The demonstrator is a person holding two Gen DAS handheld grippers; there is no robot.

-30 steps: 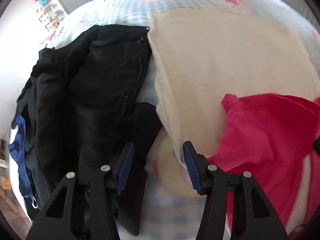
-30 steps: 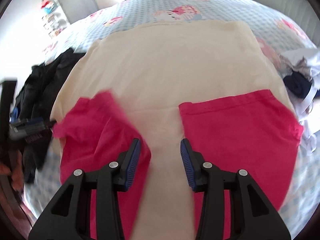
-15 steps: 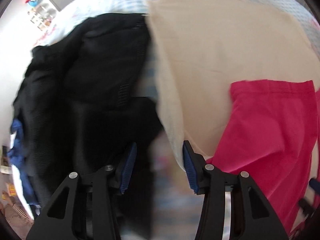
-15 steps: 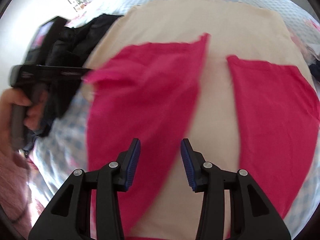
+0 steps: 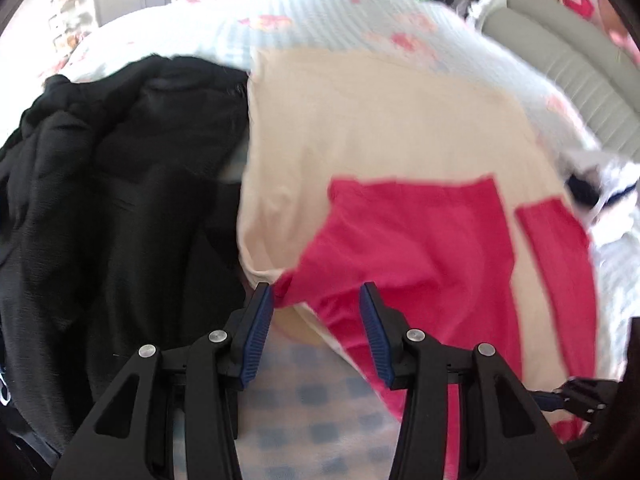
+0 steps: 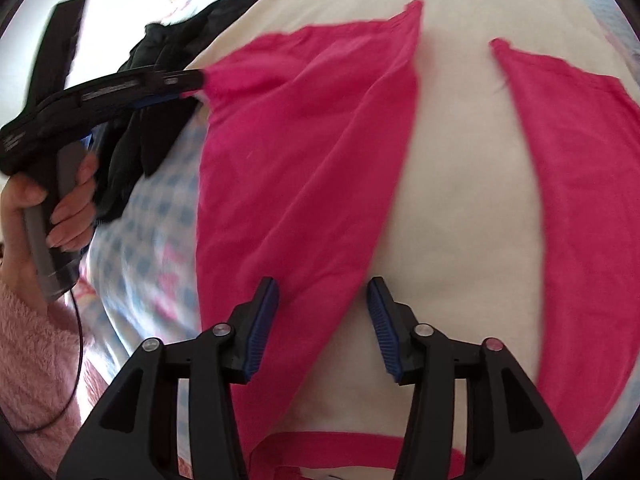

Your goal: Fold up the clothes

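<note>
A cream T-shirt with pink sleeves lies flat on the bed, its pink collar nearest me. My left gripper is at the outer corner of the left pink sleeve. Its jaws stand apart with that corner between them, touching only the left pad. My right gripper hovers over the same sleeve's near edge. Its jaws are opening, with pink cloth showing between them but unpinched. The right pink sleeve lies folded onto the body.
A heap of black clothes lies left of the shirt. The blue checked sheet shows below the shirt. White and navy clothes sit at the right, near a grey padded edge. A hand in a fluffy pink sleeve holds the left gripper.
The left view has swung from the black clothes to the left pink sleeve. That sleeve has spread outward to the left. My right gripper shifted left over it and its jaws widened.
</note>
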